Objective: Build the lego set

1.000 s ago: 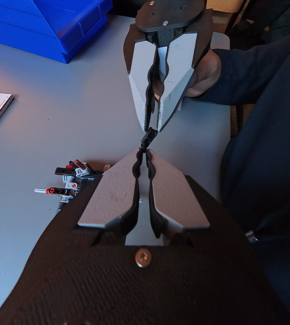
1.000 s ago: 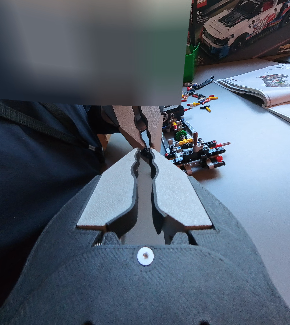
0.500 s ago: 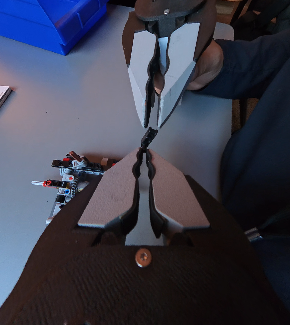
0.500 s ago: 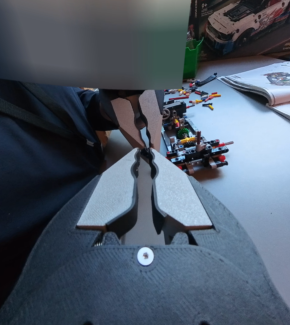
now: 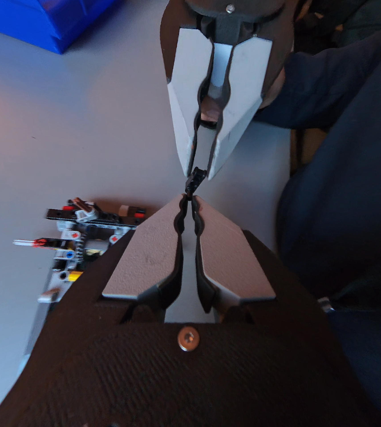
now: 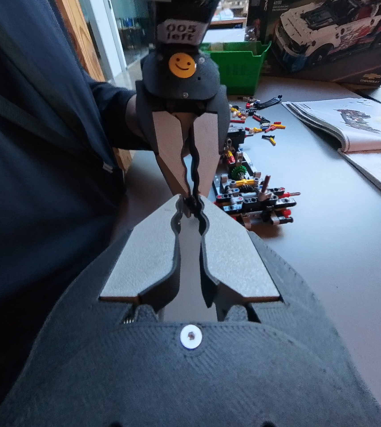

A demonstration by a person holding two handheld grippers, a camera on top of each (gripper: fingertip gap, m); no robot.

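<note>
1. The left tool (image 5: pixel 188 196) has its tips pinched tight on the lower end of a small black connector piece (image 5: pixel 194 182), held in the air above the worktop (image 5: pixel 92 127).
2. The right tool (image 5: pixel 197 174) faces it, its tips only narrowly apart around the piece's upper end; whether its pads press cannot be told.
3. The piece looks like rigid, smooth plastic, very light, so probably slippery and apt to twist at the tips.
4. A flat-sided hold would likely be steadier.
5. A part-built brick model (image 6: pixel 254 196) lies just beside them.
</note>
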